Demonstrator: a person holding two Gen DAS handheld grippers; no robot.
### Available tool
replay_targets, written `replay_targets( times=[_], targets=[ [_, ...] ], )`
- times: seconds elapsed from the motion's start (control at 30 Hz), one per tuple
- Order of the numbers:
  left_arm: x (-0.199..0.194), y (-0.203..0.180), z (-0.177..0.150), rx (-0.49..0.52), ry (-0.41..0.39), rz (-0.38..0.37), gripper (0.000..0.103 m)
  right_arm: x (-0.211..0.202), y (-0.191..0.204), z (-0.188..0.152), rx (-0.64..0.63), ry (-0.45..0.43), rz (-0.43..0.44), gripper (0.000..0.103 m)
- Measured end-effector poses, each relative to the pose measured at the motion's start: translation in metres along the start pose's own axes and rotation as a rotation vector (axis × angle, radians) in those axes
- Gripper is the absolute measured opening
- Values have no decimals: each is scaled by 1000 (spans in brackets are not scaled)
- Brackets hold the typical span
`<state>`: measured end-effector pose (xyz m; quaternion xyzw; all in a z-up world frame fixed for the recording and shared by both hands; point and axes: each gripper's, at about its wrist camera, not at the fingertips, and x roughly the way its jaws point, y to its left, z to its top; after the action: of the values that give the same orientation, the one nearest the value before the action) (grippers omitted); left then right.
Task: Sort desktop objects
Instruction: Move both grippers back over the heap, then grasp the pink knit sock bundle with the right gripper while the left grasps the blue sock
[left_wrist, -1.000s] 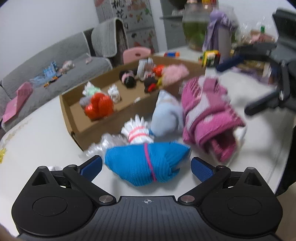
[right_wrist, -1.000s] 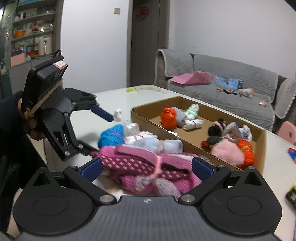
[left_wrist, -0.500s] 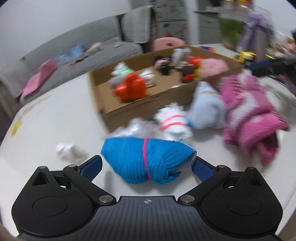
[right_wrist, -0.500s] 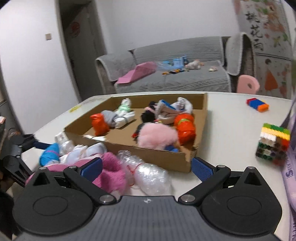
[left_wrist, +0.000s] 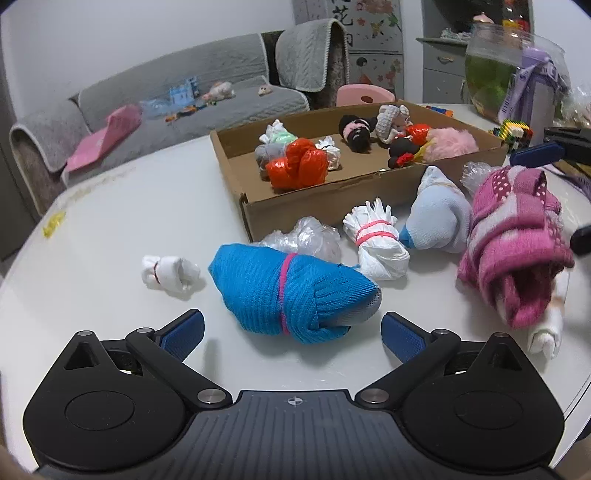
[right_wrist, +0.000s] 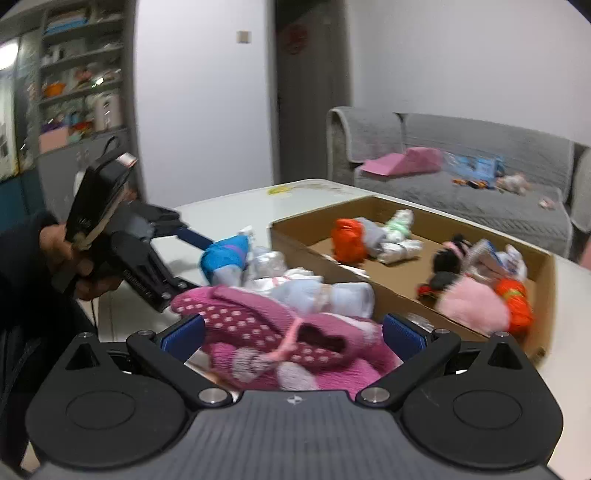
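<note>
Reaching stage, both sides: neither hand-held gripper has anything pinched yet.

Left hand-held gripper (left_wrist: 291, 330): jaws spread wide, released, straddling the blue sock roll (left_wrist: 291, 291) tied with a pink band. Roll lies on the white surface (left_wrist: 110, 221), just short of the pads; contact cannot be confirmed. Judged next move: ease forward so the pads flank the roll's middle, close, lift, carry to the cardboard box (left_wrist: 332, 199).

Further right on the surface: small white bundle (left_wrist: 168, 274), crumpled clear plastic (left_wrist: 306, 238), white roll with pink band (left_wrist: 376, 242), pale blue sock (left_wrist: 439, 218), all loose beside the box's near wall.

Right hand-held gripper (right_wrist: 291, 332): jaws also apart, released, with the pink dotted knit bundle (right_wrist: 273, 332) lying between the pads. Soft and bulky; likely needs a deep, centred pinch so it does not slump out.

Views differ. Left wrist camera shows the surface layout, the small white bundle, and the box contents from above: orange bag (left_wrist: 299, 168), black items, pink fluffy piece (left_wrist: 448, 144). Right wrist camera alone shows the person's hand on the left tool and the shelves behind; image is motion-blurred.
</note>
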<state>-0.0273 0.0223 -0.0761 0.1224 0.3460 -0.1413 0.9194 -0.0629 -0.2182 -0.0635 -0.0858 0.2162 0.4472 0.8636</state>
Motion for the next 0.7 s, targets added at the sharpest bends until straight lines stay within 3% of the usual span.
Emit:
replay_targets(
  times=[0.23,0.47,0.7],
  targets=[
    [-9,9,9,-126,-23,-53,103,7,3,3,-35,3,-12,103],
    [3,31,25,-380,90,-124,103,11,15,-1,-161,12,-32,103],
    [16,33,34,-473,168,-50,103,11,20,2,-179,16,-33,103]
  ],
)
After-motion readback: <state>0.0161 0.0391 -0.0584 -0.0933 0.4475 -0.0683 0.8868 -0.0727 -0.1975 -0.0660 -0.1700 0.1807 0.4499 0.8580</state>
